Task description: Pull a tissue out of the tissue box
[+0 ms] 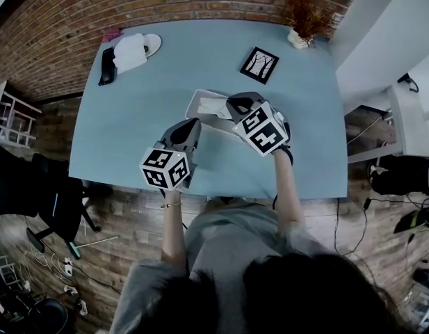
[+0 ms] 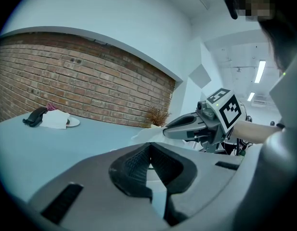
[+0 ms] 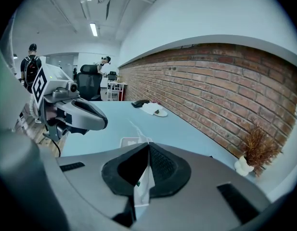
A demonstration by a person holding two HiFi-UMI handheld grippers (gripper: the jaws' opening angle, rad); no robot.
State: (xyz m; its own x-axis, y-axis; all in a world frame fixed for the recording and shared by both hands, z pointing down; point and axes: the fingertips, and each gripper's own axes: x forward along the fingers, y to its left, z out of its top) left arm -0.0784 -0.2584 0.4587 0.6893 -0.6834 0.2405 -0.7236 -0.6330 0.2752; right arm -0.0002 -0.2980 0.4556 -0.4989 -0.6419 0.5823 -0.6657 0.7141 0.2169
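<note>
A white tissue box lies on the blue table, just in front of both grippers. My right gripper hangs over the box's right end, shut on a white tissue that hangs pinched between its pads. The tissue rises from the box in a thin strand. In the left gripper view the same tissue bunches at the tip of the right gripper. My left gripper hovers at the box's near left side. Its jaws meet at the tip, with nothing seen between them.
At the table's far left lie a black object and a white napkin on a plate. A framed picture lies further back, and a vase of dried plants stands at the far right corner. An office chair stands left of the table.
</note>
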